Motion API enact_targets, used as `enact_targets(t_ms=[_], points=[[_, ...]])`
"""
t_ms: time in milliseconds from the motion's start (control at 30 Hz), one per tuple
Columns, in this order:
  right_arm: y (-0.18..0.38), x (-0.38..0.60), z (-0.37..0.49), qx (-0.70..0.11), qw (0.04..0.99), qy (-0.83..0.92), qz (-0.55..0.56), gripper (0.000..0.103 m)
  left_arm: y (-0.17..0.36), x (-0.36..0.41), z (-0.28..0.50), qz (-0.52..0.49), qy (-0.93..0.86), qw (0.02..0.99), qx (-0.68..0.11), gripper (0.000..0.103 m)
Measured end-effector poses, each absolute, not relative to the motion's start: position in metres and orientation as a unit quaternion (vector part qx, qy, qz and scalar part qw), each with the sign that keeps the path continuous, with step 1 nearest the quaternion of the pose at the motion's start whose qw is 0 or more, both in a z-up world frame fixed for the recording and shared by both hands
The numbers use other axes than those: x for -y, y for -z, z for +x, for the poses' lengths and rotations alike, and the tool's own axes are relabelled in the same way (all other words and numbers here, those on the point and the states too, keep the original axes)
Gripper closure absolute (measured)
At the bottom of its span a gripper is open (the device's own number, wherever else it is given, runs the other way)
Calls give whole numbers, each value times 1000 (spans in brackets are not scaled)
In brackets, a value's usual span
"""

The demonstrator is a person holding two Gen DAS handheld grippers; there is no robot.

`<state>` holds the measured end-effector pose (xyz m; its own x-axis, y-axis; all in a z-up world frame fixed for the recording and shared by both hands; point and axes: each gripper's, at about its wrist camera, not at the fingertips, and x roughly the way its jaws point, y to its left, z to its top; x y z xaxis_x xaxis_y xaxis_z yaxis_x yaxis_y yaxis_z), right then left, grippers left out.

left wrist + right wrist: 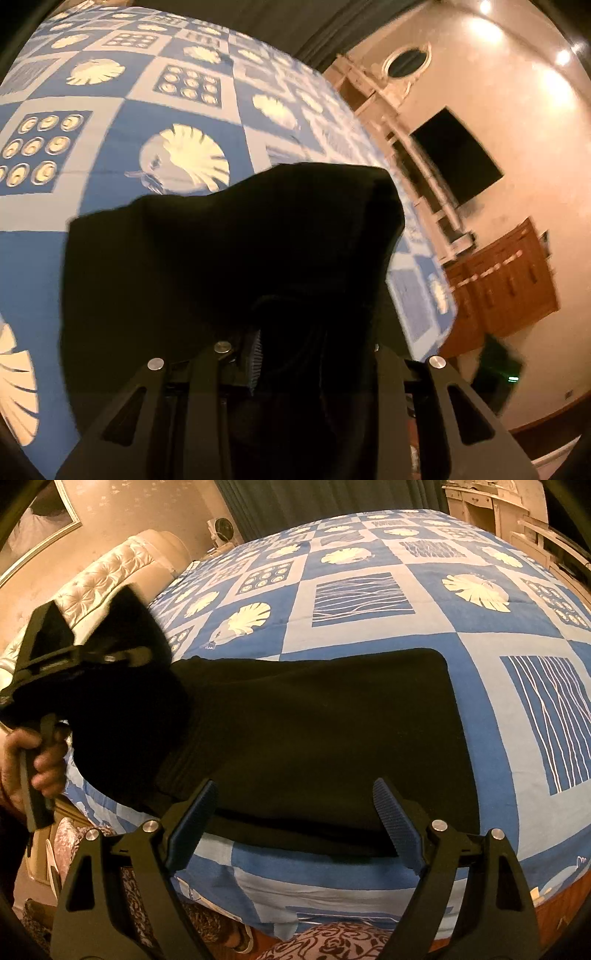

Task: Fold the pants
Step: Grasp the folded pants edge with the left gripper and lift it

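Both pants (314, 738) edges: left gripper (122, 657) lifts one, right gripper (295, 812) gapes.

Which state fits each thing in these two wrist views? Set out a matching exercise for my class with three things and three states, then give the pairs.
Things:
1. left gripper
2. right gripper
3. black pants

States:
a. open, nothing between the fingers
b. partly lying on the blue patterned bedspread, one end lifted
c. shut on dark cloth

Pairs: 1-c, 2-a, 3-b
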<state>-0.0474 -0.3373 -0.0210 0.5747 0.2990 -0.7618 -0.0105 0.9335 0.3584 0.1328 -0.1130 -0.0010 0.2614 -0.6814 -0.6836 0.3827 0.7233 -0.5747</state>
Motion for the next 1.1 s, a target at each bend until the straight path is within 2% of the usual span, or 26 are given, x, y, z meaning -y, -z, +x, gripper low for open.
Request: enact_targets(t_ms=[167,267,333,500,633,700,767,867,1100], points=[[22,340,-47,-454,871,-88,165,17,30,156,125,-71,315,789,-523,71],[23,342,-47,-455,870,-87,170,17,42,169,122,-52,299,793,-528,64],[23,343,-47,-454,870,-86,172,17,40,172,121,-62,300,793,-526,51],[23,350,-48,-452,867,-87,192,17,27,174,116,-132,332,769,-529,44],[24,362,-48,-448,857,-93,236,17,5,167,99,-169,358,759,-517,31],[26,369,-47,-449,847,-104,267,17,-10,154,87,-189,371,762,-496,29],[29,372,-44,-451,832,-123,299,17,-19,137,81,-197,366,773,-479,24],[34,372,-36,-459,805,-152,345,11,-23,94,73,-208,321,804,-455,19],[50,340,3,-493,762,-174,383,11,21,-14,73,-261,174,825,-471,19]])
